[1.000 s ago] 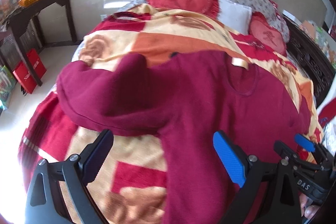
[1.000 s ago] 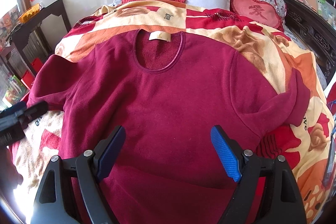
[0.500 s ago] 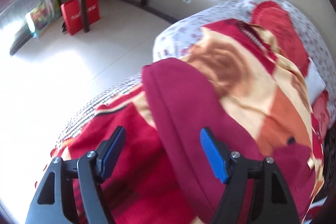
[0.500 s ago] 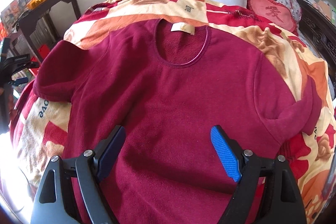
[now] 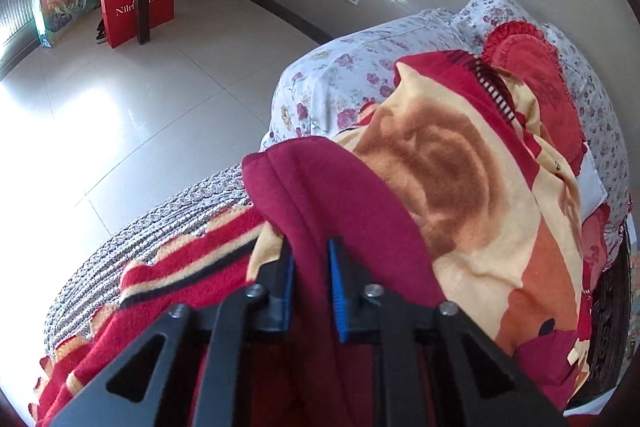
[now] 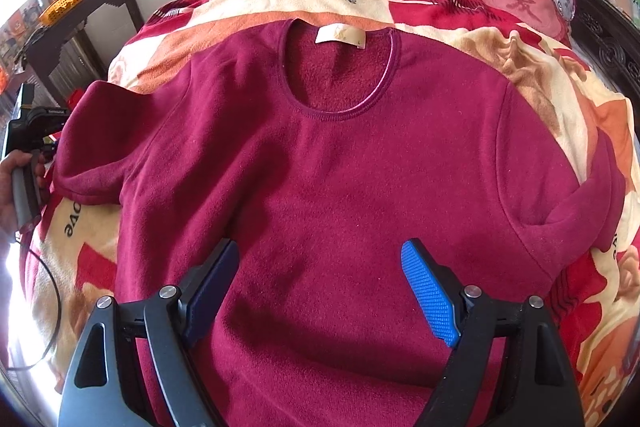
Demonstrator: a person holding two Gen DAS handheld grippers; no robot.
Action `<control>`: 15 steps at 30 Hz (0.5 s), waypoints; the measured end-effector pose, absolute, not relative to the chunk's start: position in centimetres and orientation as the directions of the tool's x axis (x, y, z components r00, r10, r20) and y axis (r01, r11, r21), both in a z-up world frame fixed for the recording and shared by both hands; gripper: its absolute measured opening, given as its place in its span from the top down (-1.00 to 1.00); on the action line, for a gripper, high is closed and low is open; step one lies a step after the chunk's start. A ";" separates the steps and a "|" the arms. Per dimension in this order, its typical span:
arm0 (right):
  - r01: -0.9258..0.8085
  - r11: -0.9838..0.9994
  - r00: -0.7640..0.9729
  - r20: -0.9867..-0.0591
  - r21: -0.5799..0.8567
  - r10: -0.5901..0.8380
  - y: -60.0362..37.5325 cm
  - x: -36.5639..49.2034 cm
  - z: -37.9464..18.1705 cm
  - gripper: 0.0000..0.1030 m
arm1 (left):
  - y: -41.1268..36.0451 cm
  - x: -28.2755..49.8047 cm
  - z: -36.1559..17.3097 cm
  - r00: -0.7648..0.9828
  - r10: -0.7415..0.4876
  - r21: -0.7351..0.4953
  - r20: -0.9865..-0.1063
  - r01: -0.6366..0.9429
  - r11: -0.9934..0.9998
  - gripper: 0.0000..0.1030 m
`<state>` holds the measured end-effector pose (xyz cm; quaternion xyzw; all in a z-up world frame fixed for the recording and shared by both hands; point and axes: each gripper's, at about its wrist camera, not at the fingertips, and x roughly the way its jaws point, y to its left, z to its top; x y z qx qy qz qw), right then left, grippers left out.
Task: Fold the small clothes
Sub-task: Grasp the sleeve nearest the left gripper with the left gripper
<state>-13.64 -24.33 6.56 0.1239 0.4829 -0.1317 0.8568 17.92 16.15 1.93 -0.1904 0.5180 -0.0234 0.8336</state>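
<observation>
The maroon sweater [image 6: 328, 179] is spread on the bed's blanket [image 6: 560, 83], its sleeve [image 5: 320, 195] clenched in the left tool [image 5: 311, 281] while the right tool [image 6: 320, 291] is held released above the hem, so the sleeve is best carried flat across the chest.

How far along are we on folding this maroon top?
Done: the maroon top lies spread flat, front up, on the blanket. No fold is made yet.

In hand: the left gripper has its jaws closed on the cuff end of the sleeve at the bed's edge. The right gripper hovers open over the lower body, holding nothing.

Left: fold both sleeves in, then fold the body.
</observation>
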 end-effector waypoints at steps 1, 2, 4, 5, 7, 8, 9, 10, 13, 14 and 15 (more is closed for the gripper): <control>0.345 0.935 0.500 -0.859 0.085 -0.107 -24.4 -13.8 6.7 -0.33 | 16.1 17.6 2.8 0.477 -0.238 -0.344 -0.846 -0.147 0.927 0.79; 0.342 0.935 0.507 -0.856 0.093 -0.100 -24.5 -13.9 6.7 -0.33 | 15.9 17.1 4.0 0.499 -0.238 -0.343 -0.833 -0.129 0.931 0.80; 0.349 0.932 0.514 -0.851 0.095 -0.106 -24.7 -14.1 6.9 -0.33 | 15.0 15.9 7.1 0.541 -0.261 -0.350 -0.799 -0.067 0.934 0.81; 0.355 0.930 0.517 -0.849 0.099 -0.107 -25.0 -14.3 7.0 -0.33 | 14.4 15.1 8.6 0.555 -0.280 -0.355 -0.783 -0.030 0.934 0.81; 0.366 0.924 0.521 -0.847 0.113 -0.103 -25.3 -14.5 7.0 -0.33 | 12.3 12.8 12.3 0.588 -0.339 -0.376 -0.734 0.063 0.924 0.83; 0.371 0.921 0.524 -0.846 0.120 -0.101 -25.5 -14.7 7.0 -0.33 | 11.0 11.4 14.0 0.600 -0.372 -0.383 -0.708 0.117 0.916 0.83; 0.375 0.918 0.527 -0.844 0.126 -0.100 -25.6 -14.8 7.1 -0.33 | 9.2 9.7 15.9 0.609 -0.403 -0.376 -0.684 0.179 0.909 0.83; 0.380 0.916 0.531 -0.842 0.131 -0.100 -25.8 -15.0 7.2 -0.33 | 7.7 8.2 17.2 0.613 -0.422 -0.363 -0.668 0.227 0.904 0.83; 0.390 0.911 0.540 -0.835 0.135 -0.107 -26.2 -15.7 7.6 -0.33 | 2.4 3.4 20.1 0.589 -0.521 -0.356 -0.618 0.380 0.853 0.82; 0.393 0.909 0.544 -0.832 0.136 -0.111 -26.5 -16.0 7.8 -0.33 | 0.5 2.1 20.3 0.564 -0.550 -0.356 -0.617 0.423 0.833 0.82; 0.397 0.908 0.545 -0.830 0.136 -0.115 -26.7 -16.3 7.9 -0.33 | -1.5 0.5 20.2 0.531 -0.581 -0.359 -0.617 0.468 0.808 0.82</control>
